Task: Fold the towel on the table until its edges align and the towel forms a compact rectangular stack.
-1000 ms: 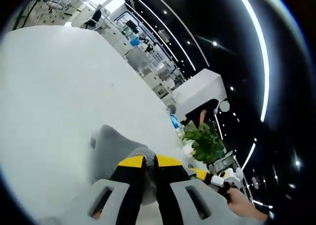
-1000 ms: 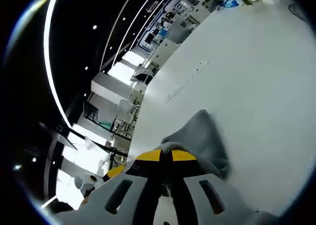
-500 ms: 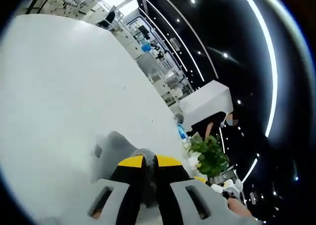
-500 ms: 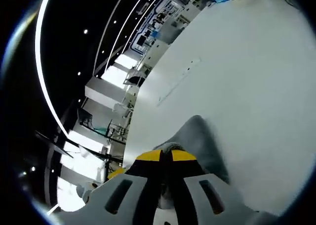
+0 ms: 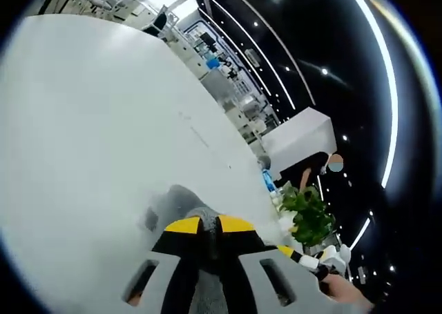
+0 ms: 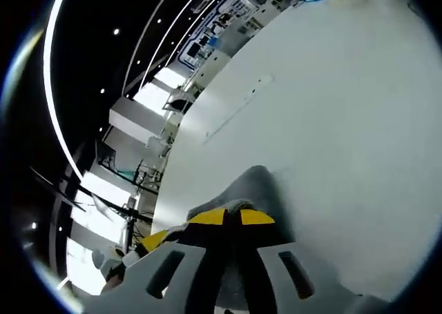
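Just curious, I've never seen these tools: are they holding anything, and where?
Yes. Each hand-held gripper, left and right, is shut on an edge of the grey towel.

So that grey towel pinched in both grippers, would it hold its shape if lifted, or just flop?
Probably flop. The soft grey cloth towel bunches into rounded folds where the left gripper pinches it, and sags the same way beyond the right gripper. It looks light, since only small pinches of cloth hold it up. The smooth white table likely lets it slide easily.
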{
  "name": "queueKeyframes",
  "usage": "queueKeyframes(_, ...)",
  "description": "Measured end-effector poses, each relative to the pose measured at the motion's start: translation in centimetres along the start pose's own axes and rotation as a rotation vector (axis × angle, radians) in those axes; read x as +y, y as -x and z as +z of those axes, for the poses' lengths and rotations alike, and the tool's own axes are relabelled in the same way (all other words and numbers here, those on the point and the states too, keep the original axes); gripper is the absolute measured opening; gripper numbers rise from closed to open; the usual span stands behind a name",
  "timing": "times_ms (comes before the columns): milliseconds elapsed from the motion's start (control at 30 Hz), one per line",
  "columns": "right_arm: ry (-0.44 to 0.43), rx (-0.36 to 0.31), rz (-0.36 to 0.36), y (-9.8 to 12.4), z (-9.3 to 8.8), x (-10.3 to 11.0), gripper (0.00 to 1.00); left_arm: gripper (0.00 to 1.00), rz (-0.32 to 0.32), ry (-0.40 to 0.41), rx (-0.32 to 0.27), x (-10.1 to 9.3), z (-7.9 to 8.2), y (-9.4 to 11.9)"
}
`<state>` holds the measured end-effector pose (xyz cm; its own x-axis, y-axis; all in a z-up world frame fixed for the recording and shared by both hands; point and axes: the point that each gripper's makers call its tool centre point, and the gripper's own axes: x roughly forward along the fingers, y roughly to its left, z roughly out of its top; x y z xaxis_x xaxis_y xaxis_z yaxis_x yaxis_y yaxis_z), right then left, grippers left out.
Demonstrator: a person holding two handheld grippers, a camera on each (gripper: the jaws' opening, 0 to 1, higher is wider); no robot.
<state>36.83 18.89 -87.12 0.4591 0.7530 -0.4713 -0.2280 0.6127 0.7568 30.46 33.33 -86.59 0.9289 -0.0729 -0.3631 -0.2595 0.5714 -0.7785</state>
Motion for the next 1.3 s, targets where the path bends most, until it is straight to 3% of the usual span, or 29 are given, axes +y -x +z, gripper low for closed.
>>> queueKeyframes(233,0.125,-0.010,0.030,-0.5,0.3,0.2,0.04,0.13,0.009,-0.057,-0.002,0.4,-0.2,-0.5)
queueKeyframes(500,0.124,-0.028,0.052,-0.5,0.8,0.5,0.08,0.24,-0.016,-0.149,0.011,-0.3,0.0,-0.7)
queueKeyframes(633,0.122,-0.043,0.080,-0.4,1.2,1.1,0.17,0.33,-0.041,-0.179,0.026,-0.8,-0.1,-0.8)
queueKeyframes(900,0.173,-0.063,0.110,-0.1,2.0,2.2,0.38,0.51,-0.044,-0.328,0.060,-1.8,-0.6,-0.6)
queueKeyframes(1100,0.314,-0.023,0.089,0.1,1.5,1.7,0.43,0.52,-0.001,-0.424,0.091,-1.2,-0.9,-0.5)
queueKeyframes(1133,0.338,-0.010,0.080,0.2,1.2,1.5,0.43,0.52,0.029,-0.469,0.109,-0.4,-1.0,-0.3)
queueKeyframes(1300,0.416,0.032,0.049,0.2,0.2,0.7,0.42,0.53,0.062,-0.502,0.133,0.7,-1.4,0.2)
